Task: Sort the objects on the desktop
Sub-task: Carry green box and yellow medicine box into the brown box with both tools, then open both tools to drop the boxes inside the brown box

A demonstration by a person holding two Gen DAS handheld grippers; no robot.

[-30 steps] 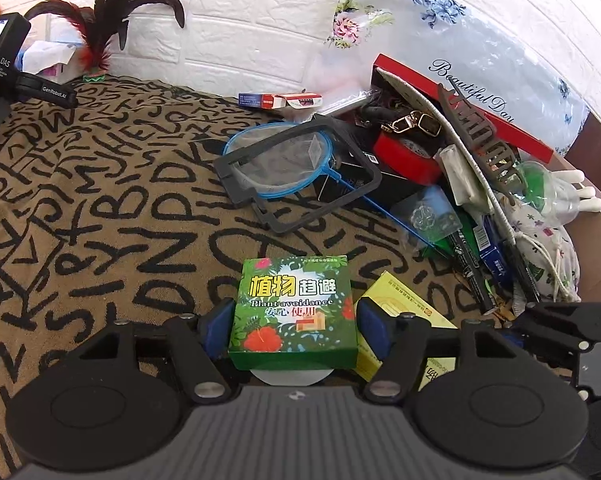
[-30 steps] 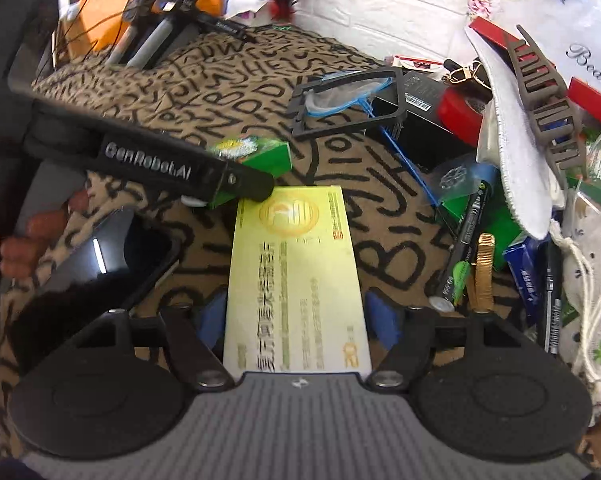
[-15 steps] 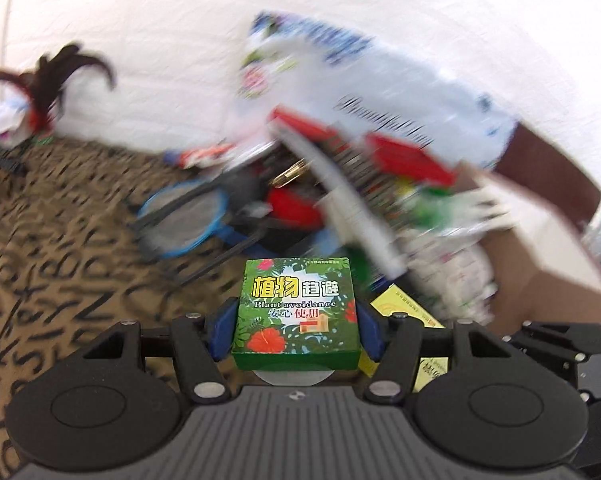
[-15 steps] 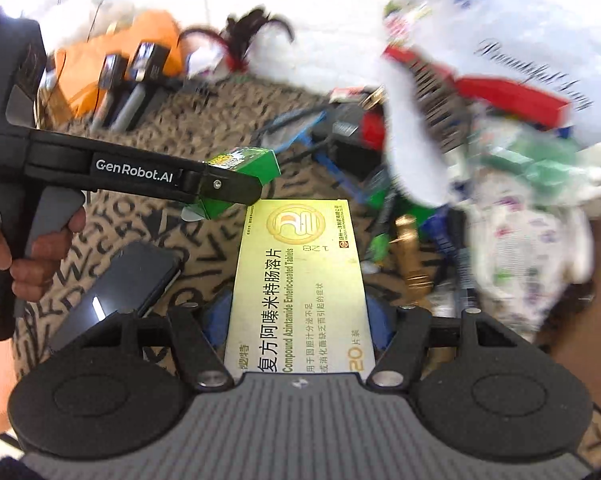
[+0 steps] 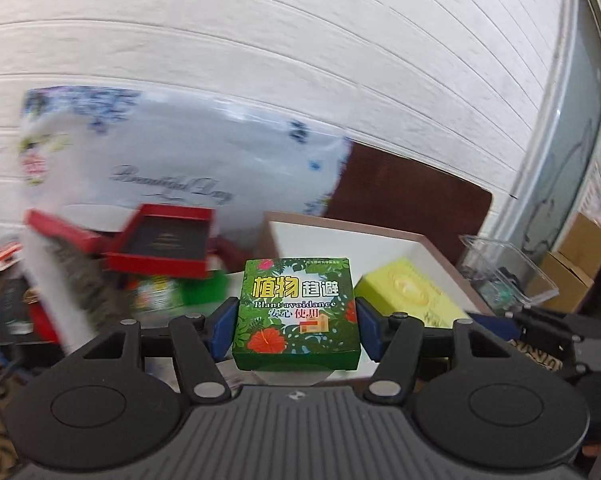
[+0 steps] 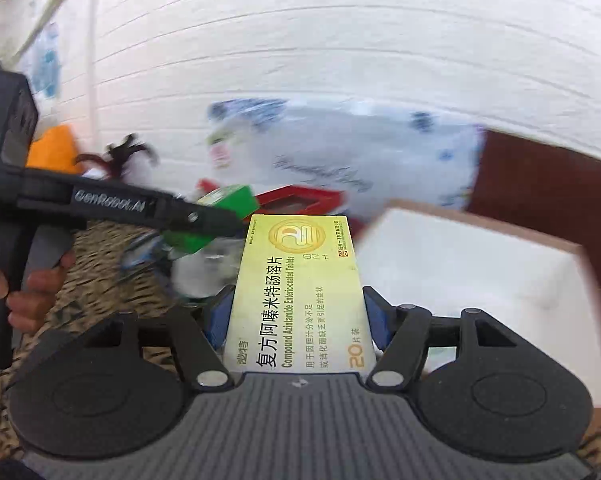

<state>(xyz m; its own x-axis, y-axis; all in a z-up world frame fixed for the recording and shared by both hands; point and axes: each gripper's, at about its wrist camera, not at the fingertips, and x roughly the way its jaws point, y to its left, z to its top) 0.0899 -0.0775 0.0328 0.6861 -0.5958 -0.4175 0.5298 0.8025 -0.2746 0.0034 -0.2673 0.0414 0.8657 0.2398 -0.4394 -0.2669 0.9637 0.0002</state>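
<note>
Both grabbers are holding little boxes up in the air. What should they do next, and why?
Probably carry both on over the white-lined open box ahead and lower them in. The left gripper grips the green box, the right gripper the yellow tablet box, and that box looks empty.

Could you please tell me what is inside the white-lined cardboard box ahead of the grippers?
The cardboard box shows only bare white lining where visible. Its near part is hidden behind the right gripper and yellow tablet box.
</note>
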